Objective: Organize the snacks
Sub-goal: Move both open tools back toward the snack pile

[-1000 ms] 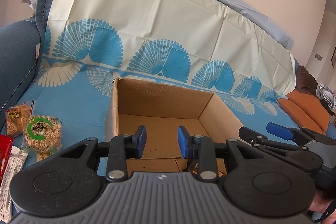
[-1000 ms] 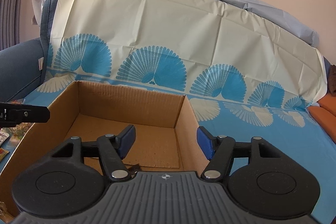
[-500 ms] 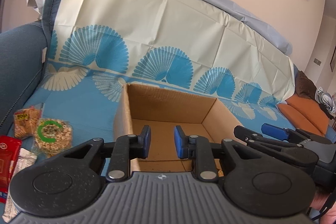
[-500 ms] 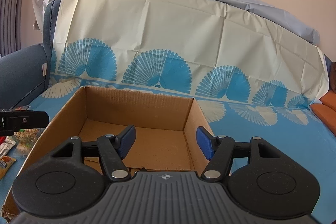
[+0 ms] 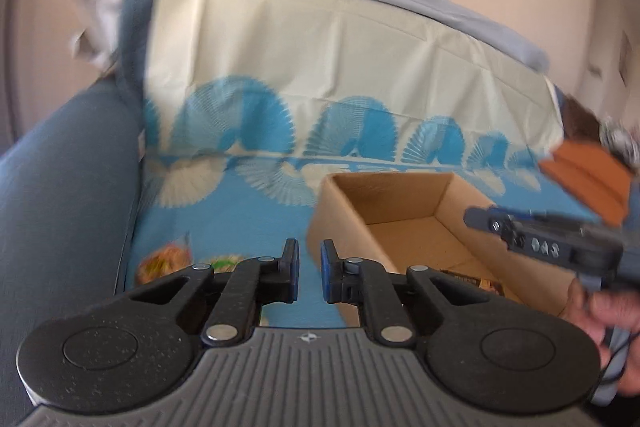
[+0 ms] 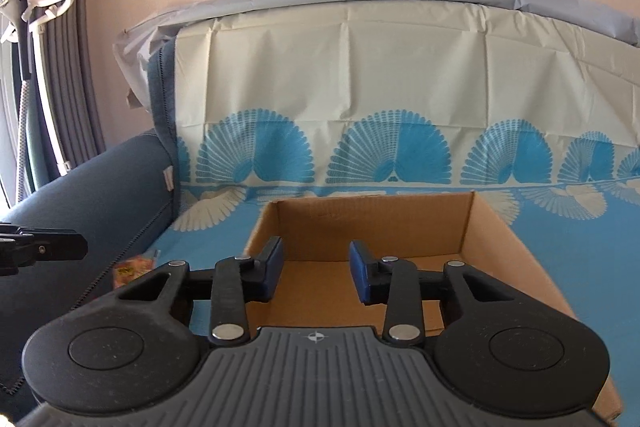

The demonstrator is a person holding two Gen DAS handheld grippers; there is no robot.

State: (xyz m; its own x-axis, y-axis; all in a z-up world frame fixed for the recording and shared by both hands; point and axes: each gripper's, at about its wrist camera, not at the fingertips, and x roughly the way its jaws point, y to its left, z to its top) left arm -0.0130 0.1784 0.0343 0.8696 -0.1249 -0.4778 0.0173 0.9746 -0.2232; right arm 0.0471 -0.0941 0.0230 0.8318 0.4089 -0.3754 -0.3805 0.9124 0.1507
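Note:
An open cardboard box (image 5: pixel 400 211) (image 6: pixel 496 227) stands on the blue patterned sofa cover. A dark snack packet (image 5: pixel 468 281) lies at its near end. Two blurred snack bags (image 5: pixel 164 263) lie on the cover left of the box, partly hidden behind my left gripper (image 5: pixel 309 271). That gripper is shut with nothing in it, left of the box's near corner. My right gripper (image 6: pixel 316 271) hovers over the box's near edge, its jaws closing on nothing. It also shows from the side (image 5: pixel 480 218), held by a hand (image 5: pixel 600 307).
The sofa's dark blue armrest (image 5: pixel 60 207) (image 6: pixel 80 211) walls off the left side. The covered backrest (image 6: pixel 360 87) rises behind the box. An orange cushion (image 5: pixel 588 175) lies at the far right. Grey curtains (image 6: pixel 64 47) hang at the left.
My left gripper has swung left, off the box, and its jaws have shut. My right gripper's jaws have narrowed and its view has turned left, so the box sits further right.

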